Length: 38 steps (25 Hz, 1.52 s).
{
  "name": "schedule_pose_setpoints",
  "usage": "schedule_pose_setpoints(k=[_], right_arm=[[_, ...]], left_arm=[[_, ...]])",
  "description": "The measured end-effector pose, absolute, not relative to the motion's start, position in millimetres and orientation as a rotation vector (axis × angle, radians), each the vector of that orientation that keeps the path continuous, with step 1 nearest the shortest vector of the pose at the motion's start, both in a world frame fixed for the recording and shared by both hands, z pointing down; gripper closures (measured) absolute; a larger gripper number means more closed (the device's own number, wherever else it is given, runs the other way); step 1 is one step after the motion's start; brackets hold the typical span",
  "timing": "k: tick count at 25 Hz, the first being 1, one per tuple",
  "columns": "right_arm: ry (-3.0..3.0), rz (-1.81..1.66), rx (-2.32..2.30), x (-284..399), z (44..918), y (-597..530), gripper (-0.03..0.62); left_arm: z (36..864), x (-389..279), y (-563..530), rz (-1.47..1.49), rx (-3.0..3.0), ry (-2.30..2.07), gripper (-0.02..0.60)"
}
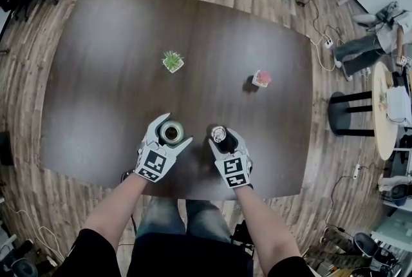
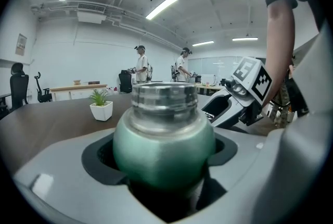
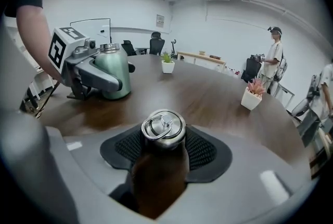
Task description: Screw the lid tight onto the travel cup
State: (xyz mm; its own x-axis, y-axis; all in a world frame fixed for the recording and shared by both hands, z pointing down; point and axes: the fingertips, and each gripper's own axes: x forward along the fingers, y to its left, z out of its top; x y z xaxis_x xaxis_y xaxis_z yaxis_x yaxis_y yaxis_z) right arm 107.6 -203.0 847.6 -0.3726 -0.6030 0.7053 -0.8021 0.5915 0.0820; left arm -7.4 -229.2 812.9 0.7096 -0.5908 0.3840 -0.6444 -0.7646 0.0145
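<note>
Left tongs [image 1: 170, 135] are spread fairly wide but clamped round the belly of the green metal travel cup with the bare steel threaded neck [image 2: 164, 139], which stands on the dark brown wooden table [image 1: 96, 89]. Right tongs [image 1: 223, 138] sit narrower, pinching the small round steel lid with a ring on top [image 3: 163, 128], just beside the cup. Can't quite tell if it's off the table yet. Tip: hold the cup upright and steady, bring the lid over dead level, and seat the threads before twisting, or it'll probably cross-thread.

Green travel cup [image 2: 164, 150] with silver neck, silver lid [image 3: 163, 129], dark brown table [image 1: 116, 108].
</note>
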Motion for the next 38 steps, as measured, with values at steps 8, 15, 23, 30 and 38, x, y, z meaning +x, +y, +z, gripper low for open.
schedule_pose_setpoints(k=[8, 15, 23, 30, 38], right_arm=[[-2.254, 0.347, 1.071, 95, 810, -207, 0.341], [-2.485, 0.317, 1.106, 100, 643, -216, 0.341], [-2.611, 0.178, 0.907, 100, 450, -186, 0.341], [-2.607, 0.062, 0.523, 69, 383, -150, 0.341], [-2.581, -0.012, 0.292, 54, 381, -132, 0.341]], left_arm=[[806, -2, -234, 0.539, 2.801, -0.976, 0.187], [667, 21, -239, 0.372, 2.89, -0.85, 0.187], [538, 55, -197, 0.635, 2.898, -0.657, 0.187], [499, 82, -167, 0.854, 2.914, -0.518, 0.187], [469, 102, -149, 0.85, 2.984, -0.466, 0.187]])
